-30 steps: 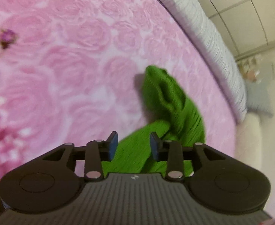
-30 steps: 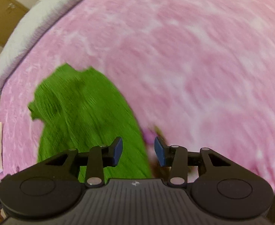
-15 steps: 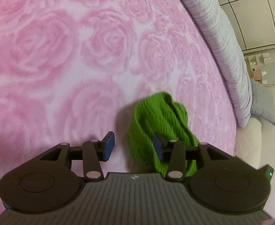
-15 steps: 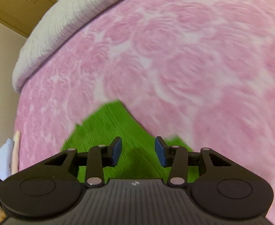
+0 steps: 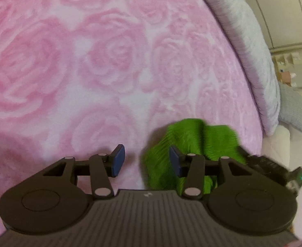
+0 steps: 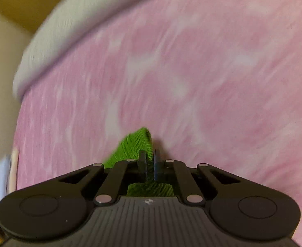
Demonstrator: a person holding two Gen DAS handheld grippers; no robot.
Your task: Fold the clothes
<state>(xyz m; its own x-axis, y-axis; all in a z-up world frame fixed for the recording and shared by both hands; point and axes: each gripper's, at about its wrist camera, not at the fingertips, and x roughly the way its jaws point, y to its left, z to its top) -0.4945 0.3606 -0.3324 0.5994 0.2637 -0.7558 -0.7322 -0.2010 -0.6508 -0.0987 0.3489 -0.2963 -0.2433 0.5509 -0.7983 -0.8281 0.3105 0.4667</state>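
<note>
Bed with pink rose-patterned plush blanket (image 5: 109, 61) fills both views, grey ribbed bolster (image 5: 253, 51) along its far edge. Crumpled green knit garment (image 5: 192, 144) lies on the blanket near that edge. Left gripper (image 5: 144, 160) wide open, empty, garment beside its right finger. Right gripper (image 6: 149, 164) clamped on a garment fold.

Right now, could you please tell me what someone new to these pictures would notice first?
The bright green knitted garment stands out, bunched on the pink rose-patterned bedspread near the bed's pale grey edge. In the right wrist view, the right tool is shut on a fold of that green cloth. The left tool is open beside the heap, its right finger against the fabric.
</note>
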